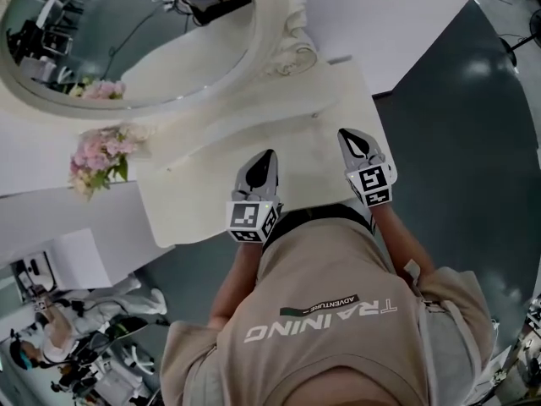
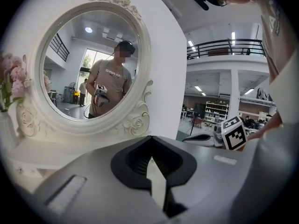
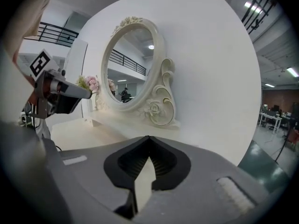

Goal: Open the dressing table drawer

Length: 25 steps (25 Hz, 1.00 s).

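Note:
The cream dressing table [image 1: 211, 197] has a flat top with an oval carved mirror [image 1: 127, 41] standing at its back. No drawer front shows in any view; it lies under the top's near edge. My left gripper [image 1: 270, 154] hovers over the front of the tabletop, jaws shut with nothing between them. My right gripper [image 1: 346, 133] is beside it, nearer the table's right end, also shut and empty. In the left gripper view the tips [image 2: 150, 137] point at the mirror's base [image 2: 135, 122]. In the right gripper view the tips [image 3: 149, 137] point along the tabletop [image 3: 107, 125] towards the mirror [image 3: 133, 69].
Pink flowers [image 1: 100, 155] in a vase stand at the table's left end, beside the mirror. A white wall [image 1: 397, 15] runs behind the table. Dark floor [image 1: 473, 142] lies to the right. Other people and equipment [image 1: 59, 337] are at the lower left.

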{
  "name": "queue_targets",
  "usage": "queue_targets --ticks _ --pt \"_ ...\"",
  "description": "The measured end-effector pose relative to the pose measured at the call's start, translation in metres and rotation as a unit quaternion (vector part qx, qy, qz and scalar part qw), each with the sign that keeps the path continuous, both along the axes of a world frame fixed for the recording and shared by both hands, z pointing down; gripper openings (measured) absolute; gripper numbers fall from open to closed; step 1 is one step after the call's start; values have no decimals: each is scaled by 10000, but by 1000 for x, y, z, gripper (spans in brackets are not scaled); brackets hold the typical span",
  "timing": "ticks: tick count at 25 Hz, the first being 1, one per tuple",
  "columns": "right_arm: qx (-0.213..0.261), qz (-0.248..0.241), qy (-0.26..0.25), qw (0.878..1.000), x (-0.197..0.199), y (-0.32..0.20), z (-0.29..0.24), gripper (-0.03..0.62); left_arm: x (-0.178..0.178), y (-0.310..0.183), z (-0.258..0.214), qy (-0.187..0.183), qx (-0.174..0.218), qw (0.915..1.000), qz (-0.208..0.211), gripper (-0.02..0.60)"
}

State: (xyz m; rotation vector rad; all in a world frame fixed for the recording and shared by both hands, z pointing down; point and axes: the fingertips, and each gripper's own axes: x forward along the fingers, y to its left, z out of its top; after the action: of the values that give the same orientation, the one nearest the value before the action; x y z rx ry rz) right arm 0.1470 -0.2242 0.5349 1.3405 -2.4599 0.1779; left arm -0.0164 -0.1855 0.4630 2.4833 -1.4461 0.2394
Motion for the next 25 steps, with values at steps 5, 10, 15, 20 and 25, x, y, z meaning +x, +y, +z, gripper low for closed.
queue_targets --ticks 5,10,15,20,25 --pt "-297 -65 72 9995 -23 -14 27 3 -23 -6 8 27 -66 9999 -108 18" --pt "-522 -104 174 9984 -43 -35 54 3 -43 -18 22 -3 -248 9995 -177 18" --pt "-686 -95 320 9971 -54 -48 79 5 -53 -26 35 -29 -423 9988 -225 18" --pt "-963 117 297 9948 -53 -67 105 26 -58 -49 40 -8 -557 9982 -214 18" --pt "-1248 229 250 9916 -55 -78 132 92 -58 -61 46 -97 -670 9976 -151 18"
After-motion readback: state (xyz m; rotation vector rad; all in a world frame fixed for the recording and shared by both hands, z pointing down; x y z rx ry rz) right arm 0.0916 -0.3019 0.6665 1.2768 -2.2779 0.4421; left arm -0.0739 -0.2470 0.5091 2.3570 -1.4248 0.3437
